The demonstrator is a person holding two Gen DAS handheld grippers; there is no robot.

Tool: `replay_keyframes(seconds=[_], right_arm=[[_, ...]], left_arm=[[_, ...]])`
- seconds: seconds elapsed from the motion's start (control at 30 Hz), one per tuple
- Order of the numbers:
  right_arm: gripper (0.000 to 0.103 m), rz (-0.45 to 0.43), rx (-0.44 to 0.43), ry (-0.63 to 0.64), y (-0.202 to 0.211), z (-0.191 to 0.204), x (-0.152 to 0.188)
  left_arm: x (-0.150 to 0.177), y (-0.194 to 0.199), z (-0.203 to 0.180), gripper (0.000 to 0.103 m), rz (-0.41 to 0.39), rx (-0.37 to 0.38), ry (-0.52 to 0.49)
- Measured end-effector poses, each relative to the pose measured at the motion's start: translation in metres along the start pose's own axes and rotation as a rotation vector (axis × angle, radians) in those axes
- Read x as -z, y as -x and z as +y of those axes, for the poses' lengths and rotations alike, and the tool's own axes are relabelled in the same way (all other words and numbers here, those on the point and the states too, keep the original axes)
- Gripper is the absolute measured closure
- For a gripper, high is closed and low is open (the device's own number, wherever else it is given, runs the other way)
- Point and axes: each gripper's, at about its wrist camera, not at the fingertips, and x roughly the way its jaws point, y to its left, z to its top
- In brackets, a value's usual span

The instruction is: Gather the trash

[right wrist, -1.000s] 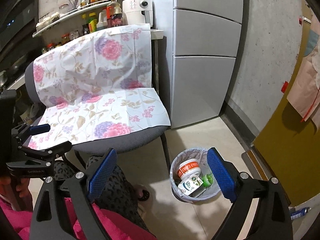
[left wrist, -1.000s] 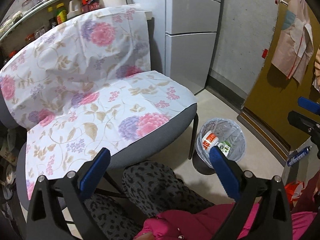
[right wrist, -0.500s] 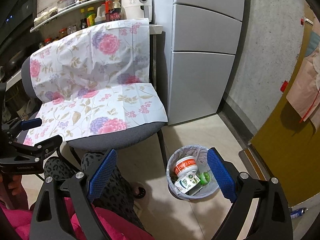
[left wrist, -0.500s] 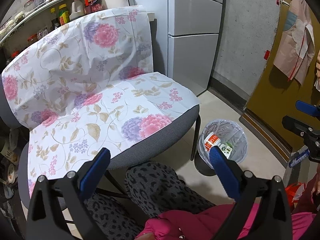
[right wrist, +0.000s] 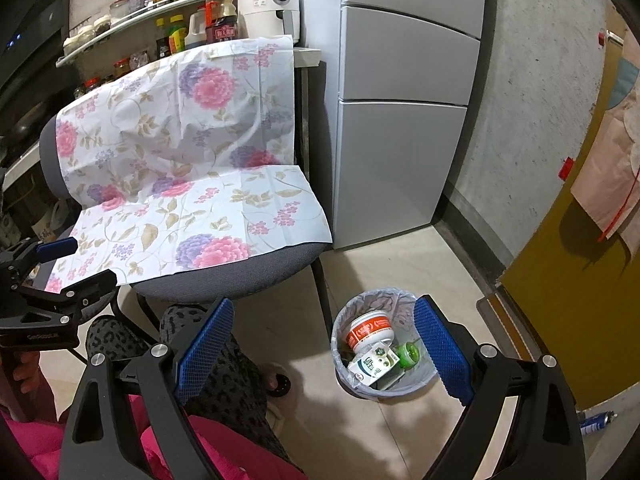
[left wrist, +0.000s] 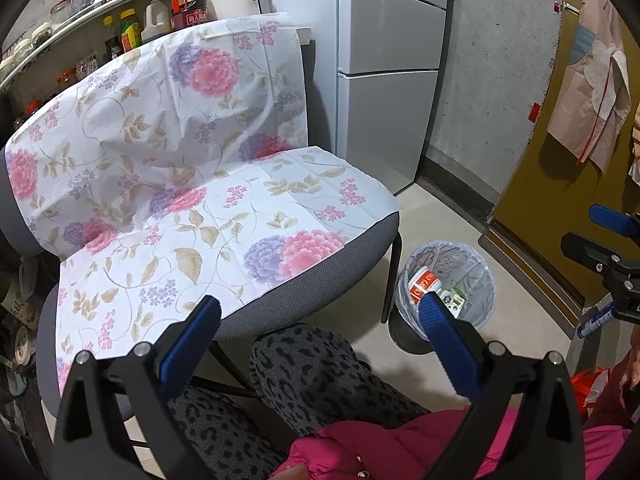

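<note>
A home kitchen: fridge, air fryer, shelf of sauce bottles

Left wrist view: the left gripper's blue finger covers part of the trash bin and its contents; the right gripper is cut off by the right edge. Right wrist view: the milk carton partly hides flat trash beneath it, kind indeterminable; bottle labels on the shelf are too small to read; the spray can lies partly behind the gripper frame.
</note>
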Motion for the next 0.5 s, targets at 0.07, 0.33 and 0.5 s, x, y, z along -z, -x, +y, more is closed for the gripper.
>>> replay_keyframes(seconds=[0.07,0.33,0.5], right_arm=[[0.012,0.000,0.000,0.000,0.0001,0.0001,-0.0002],[0.012,0.000,0.000,0.000,0.0001,0.0000,-0.0002],[0.012,-0.001,0.000,0.001,0.0000,0.0003,0.0001]], left_arm=[[-0.0002,0.0005,-0.0006,0.007,0.000,0.000,0.003],[-0.0001,0.0003,0.0015,0.007,-0.001,0.003,-0.002],[0.0002,0.0003,0.0029,0.007,-0.001,0.004,-0.003]])
